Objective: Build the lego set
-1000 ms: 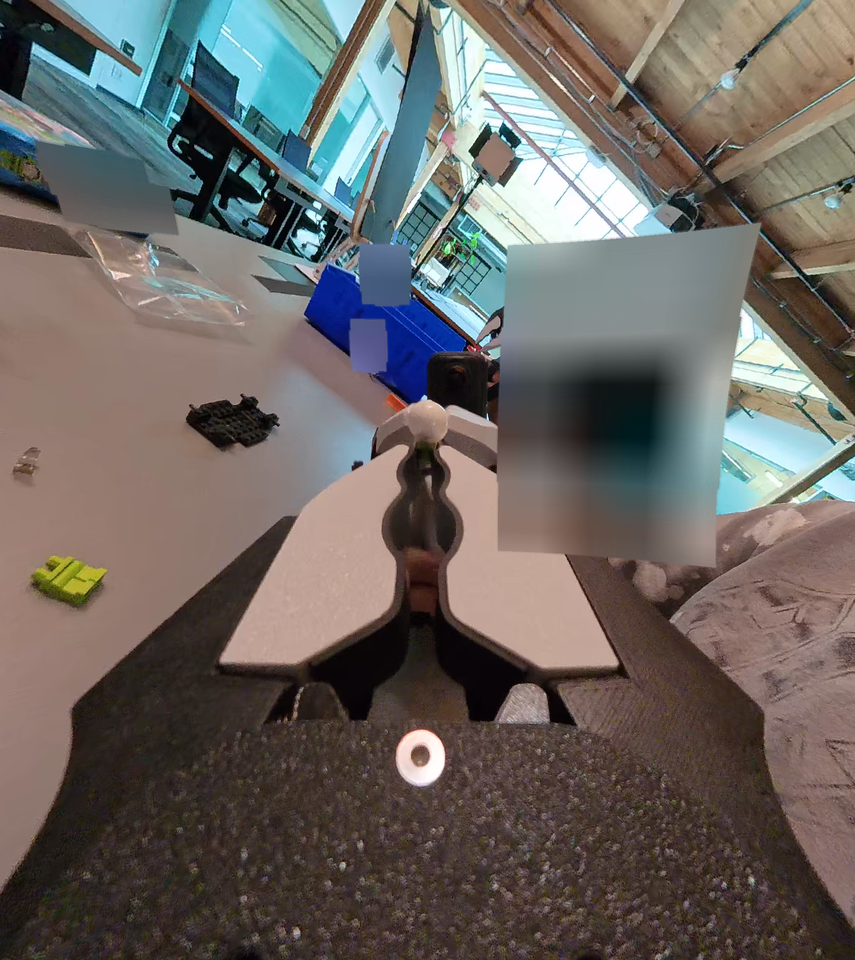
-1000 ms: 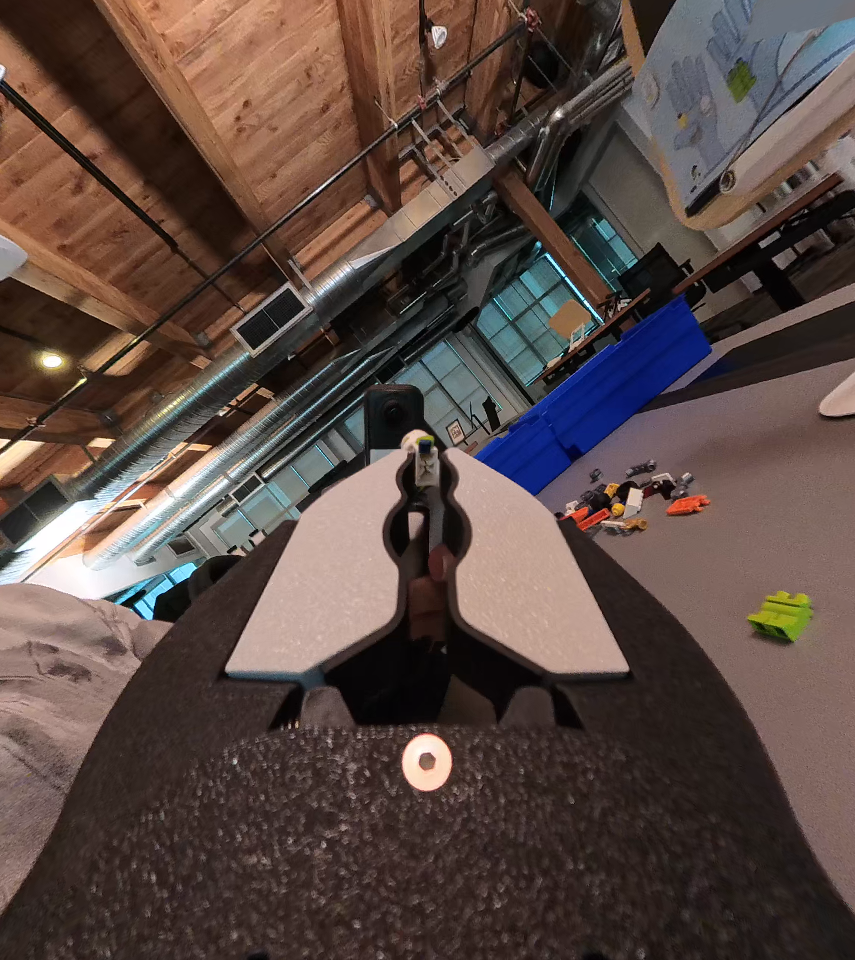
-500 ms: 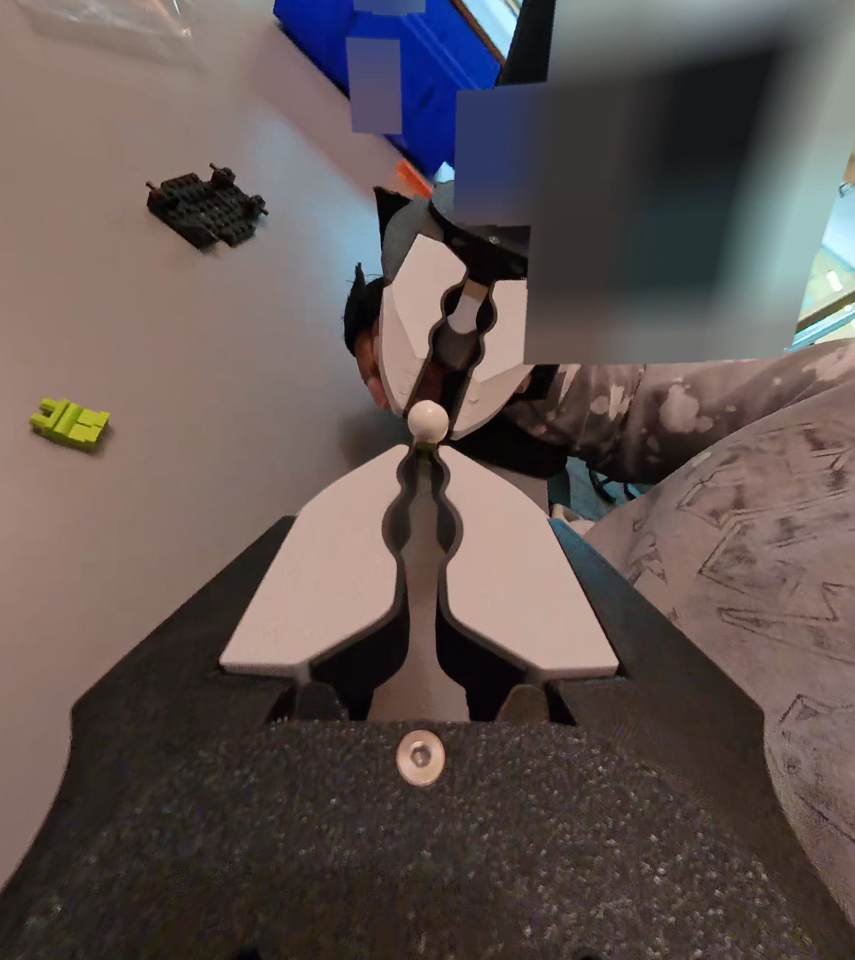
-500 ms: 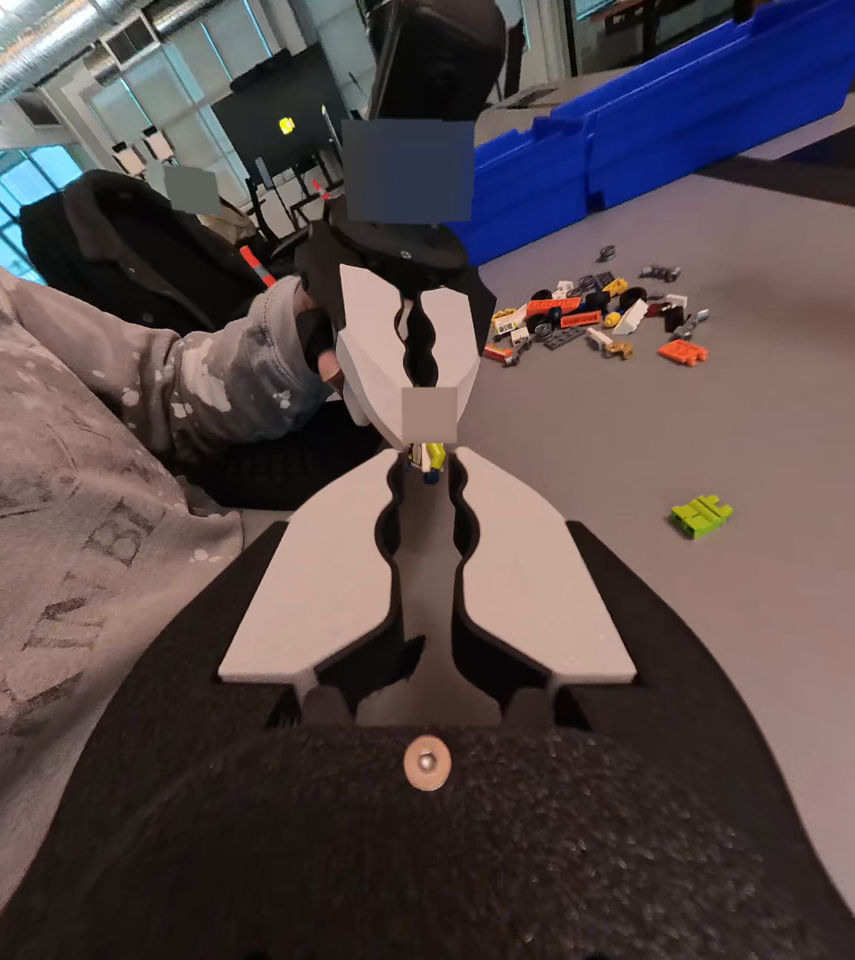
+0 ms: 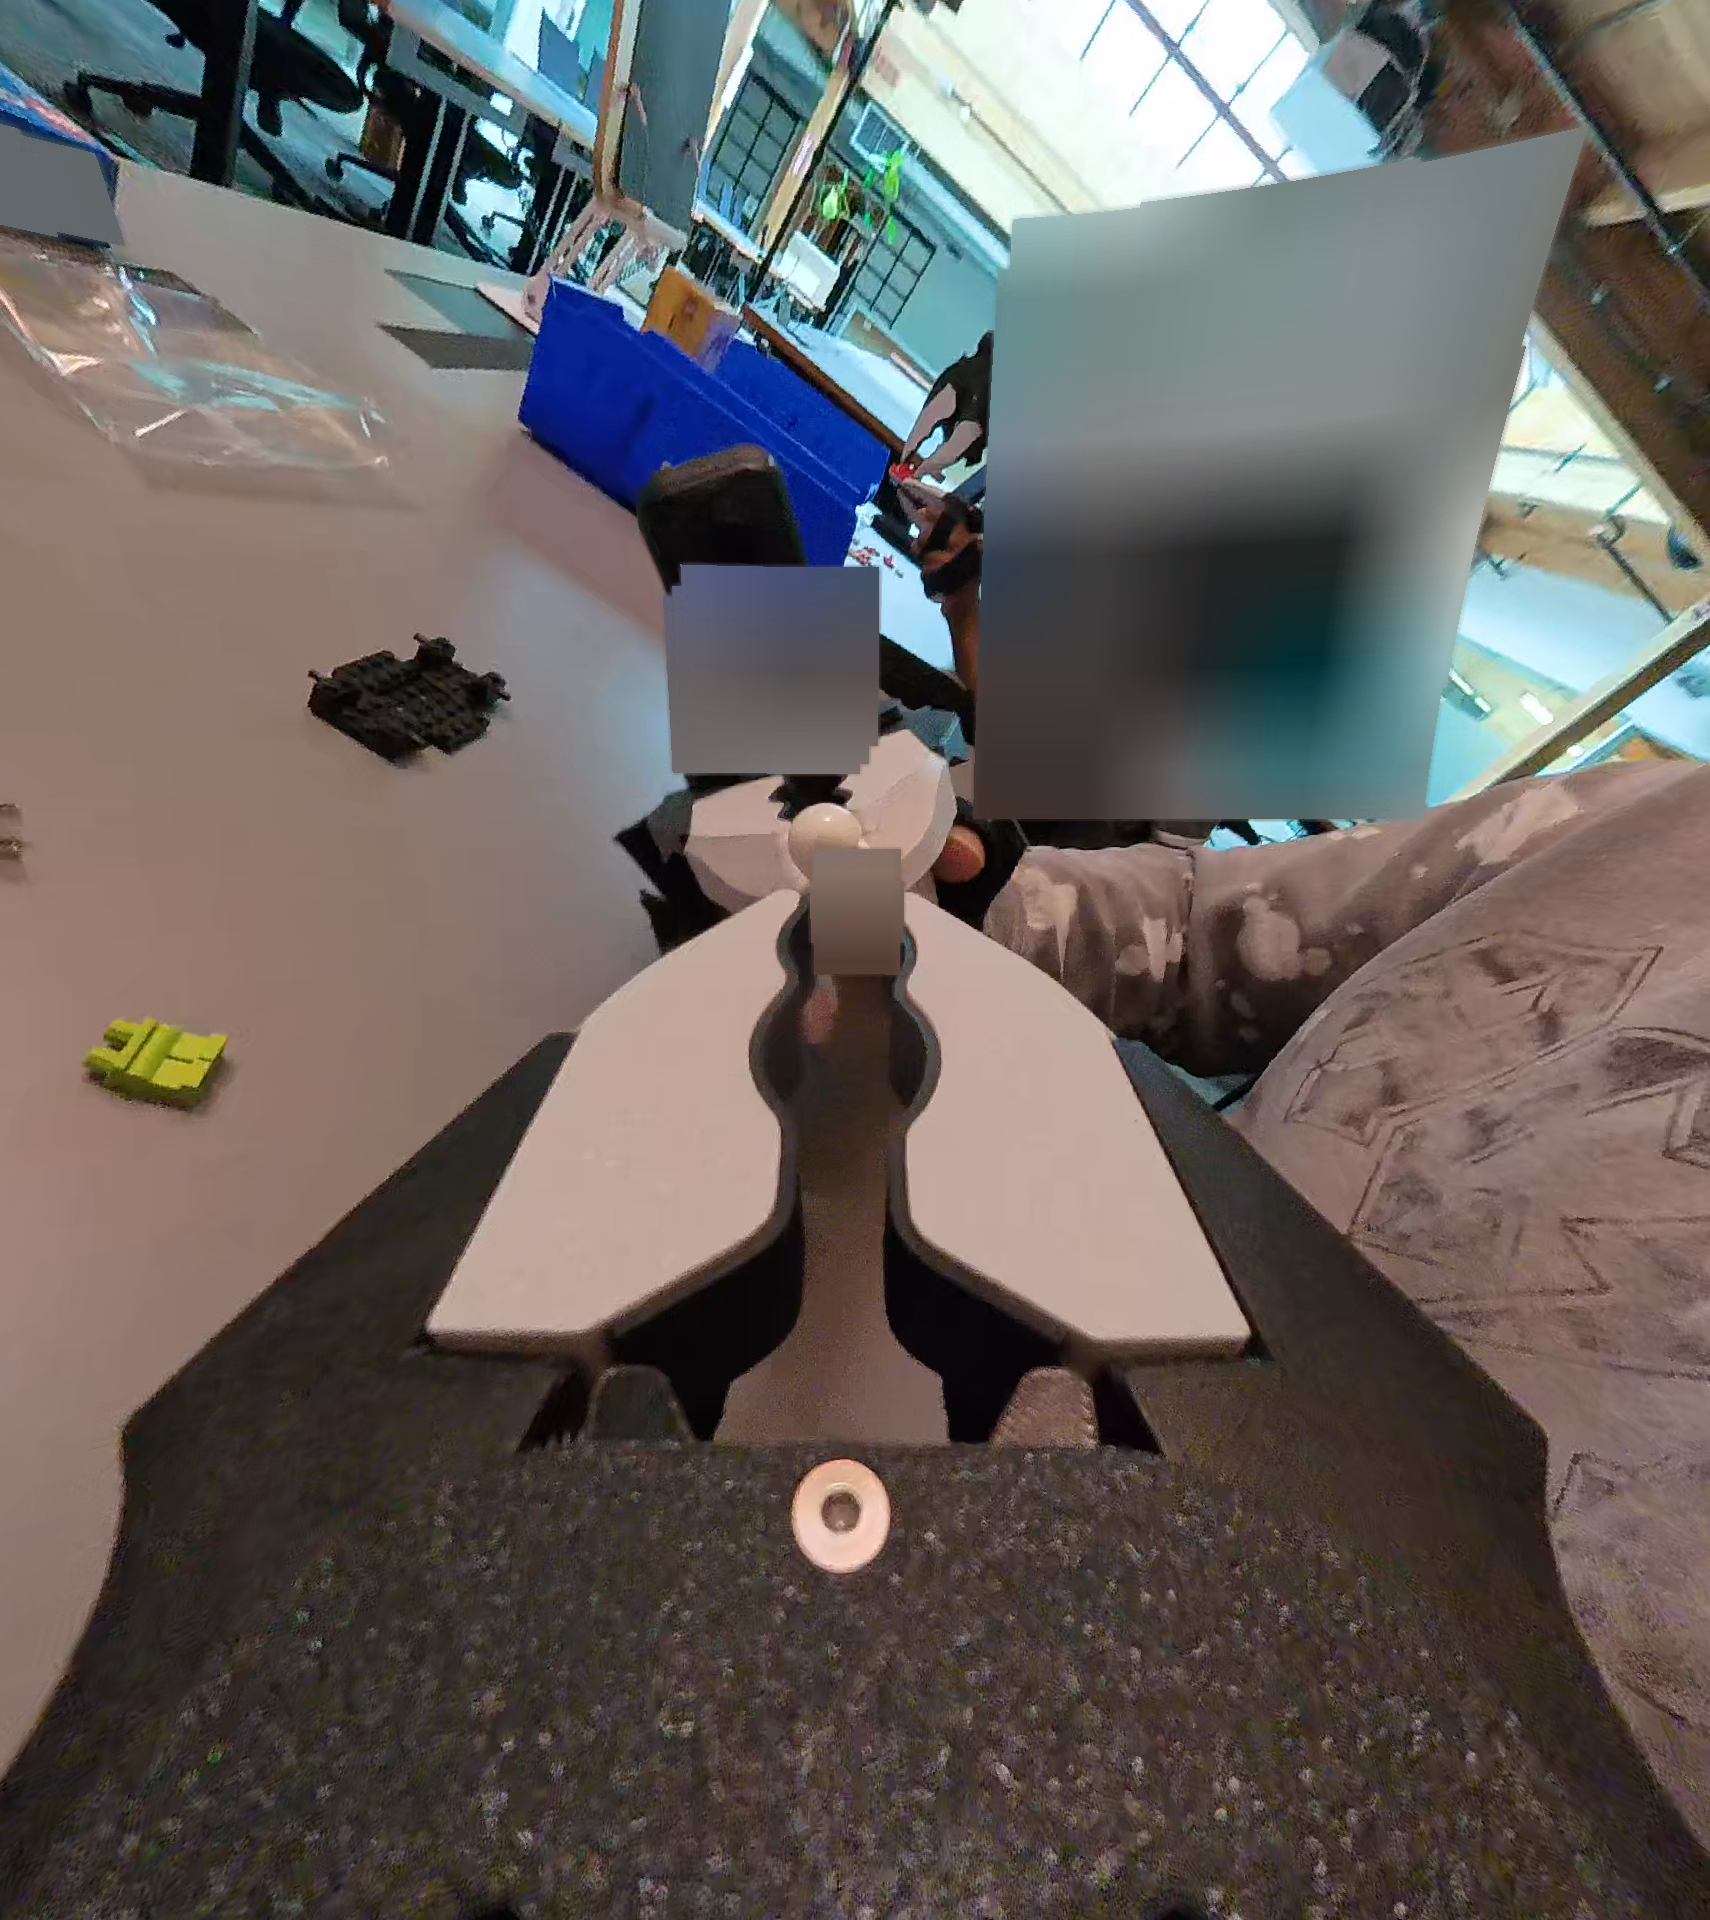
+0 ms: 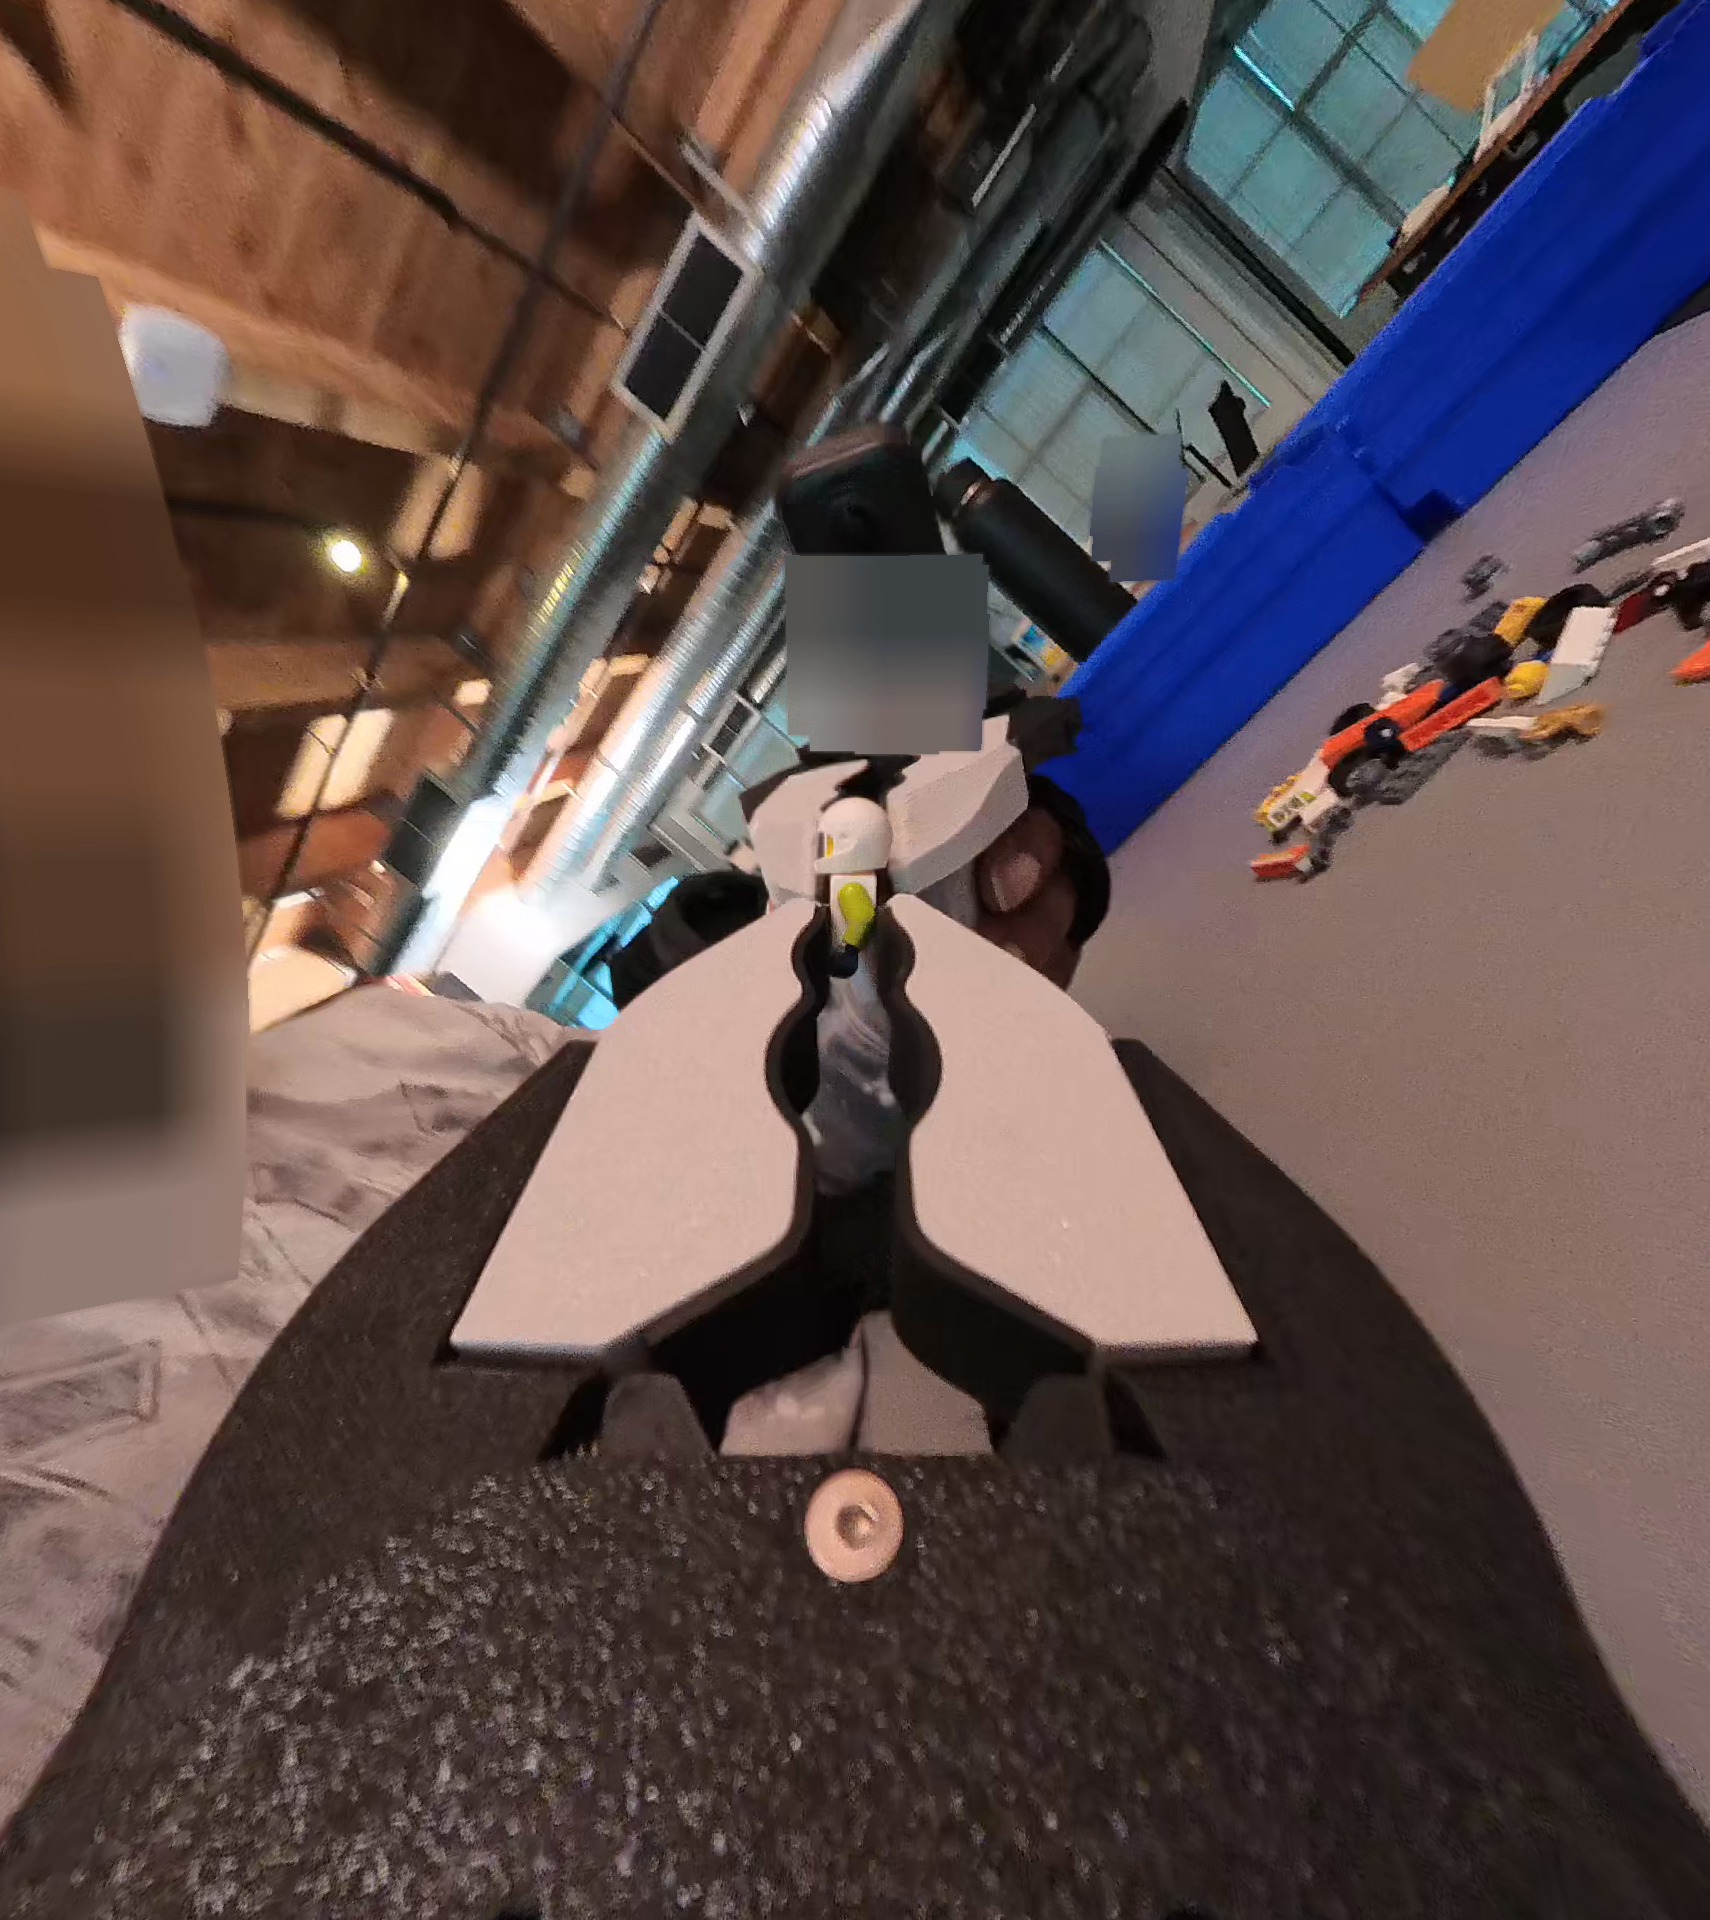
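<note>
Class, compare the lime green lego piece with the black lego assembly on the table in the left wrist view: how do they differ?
The green piece is bright lime and small; the black assembly is dark and larger. The green piece looks like one flat part; the black assembly is built from several, with pins sticking out at its edges. The green piece lies nearer the camera, the black assembly farther back. Both lie flat and untouched on the table.

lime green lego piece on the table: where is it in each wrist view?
Left wrist view: lime green piece lies at mid-left on the grey table, nearer than the black lego base.
Right wrist view: not in it.
Shared landmark: the blue bins along the table's far side.
</note>
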Available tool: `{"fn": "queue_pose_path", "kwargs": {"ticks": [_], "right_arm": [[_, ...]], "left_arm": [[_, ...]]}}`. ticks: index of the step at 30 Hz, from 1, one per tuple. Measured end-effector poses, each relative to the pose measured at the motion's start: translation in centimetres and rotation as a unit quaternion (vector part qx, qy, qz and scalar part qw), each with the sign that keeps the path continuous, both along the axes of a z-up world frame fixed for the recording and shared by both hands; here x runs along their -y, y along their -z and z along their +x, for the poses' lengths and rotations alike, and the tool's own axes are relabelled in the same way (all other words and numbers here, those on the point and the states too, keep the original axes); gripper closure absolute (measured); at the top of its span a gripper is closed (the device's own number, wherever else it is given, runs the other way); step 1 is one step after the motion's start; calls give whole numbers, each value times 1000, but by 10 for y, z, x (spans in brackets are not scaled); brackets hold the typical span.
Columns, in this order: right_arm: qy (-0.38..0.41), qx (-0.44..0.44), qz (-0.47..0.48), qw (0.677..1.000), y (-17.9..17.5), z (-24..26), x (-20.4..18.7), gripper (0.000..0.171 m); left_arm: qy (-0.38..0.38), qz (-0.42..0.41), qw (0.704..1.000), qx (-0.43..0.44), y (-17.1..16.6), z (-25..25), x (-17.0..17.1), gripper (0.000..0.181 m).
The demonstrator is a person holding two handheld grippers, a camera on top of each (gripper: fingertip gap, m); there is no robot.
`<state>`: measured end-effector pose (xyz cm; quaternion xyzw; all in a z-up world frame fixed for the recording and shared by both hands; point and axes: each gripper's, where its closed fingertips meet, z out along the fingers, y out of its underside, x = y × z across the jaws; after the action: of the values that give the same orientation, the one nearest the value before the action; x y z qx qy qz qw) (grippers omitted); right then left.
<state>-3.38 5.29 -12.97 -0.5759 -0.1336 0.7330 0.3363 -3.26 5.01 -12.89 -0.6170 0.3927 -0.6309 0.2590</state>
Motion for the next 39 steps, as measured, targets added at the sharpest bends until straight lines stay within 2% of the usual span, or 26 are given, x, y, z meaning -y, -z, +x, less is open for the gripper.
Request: {"fn": "queue_pose_path", "kwargs": {"ticks": [6,11,16,20,22,24,27,32,39], "right_arm": [[6,-46,-22,999,-4,-3,-2,164],[24,-36,-15,999,-1,-2,-5,164],[35,2,-5,999,5,-3,-8,162],[67,98,47,992,15,7,-16,163],[91,177,84,976,25,17,-23,162],[121,273,127,946,41,29,-34,161],[125,385,165,899,63,39,-47,156],[108,449,169,871,79,45,-72,150],[104,585,152,790,109,67,-130,148]], "left_arm": [[-8,-15,1000,17,-4,1,-1,170],[-22,-25,999,12,-1,2,-4,172],[-22,-18,1000,-6,6,0,-7,173],[-57,25,998,-25,10,-11,-24,173],[-87,40,995,-35,13,-21,-39,173],[-112,39,992,-41,17,-31,-53,173],[-135,52,988,-60,27,-42,-68,174],[-156,75,979,-108,50,-60,-84,174],[-142,82,979,-123,66,-52,-77,174]]}}
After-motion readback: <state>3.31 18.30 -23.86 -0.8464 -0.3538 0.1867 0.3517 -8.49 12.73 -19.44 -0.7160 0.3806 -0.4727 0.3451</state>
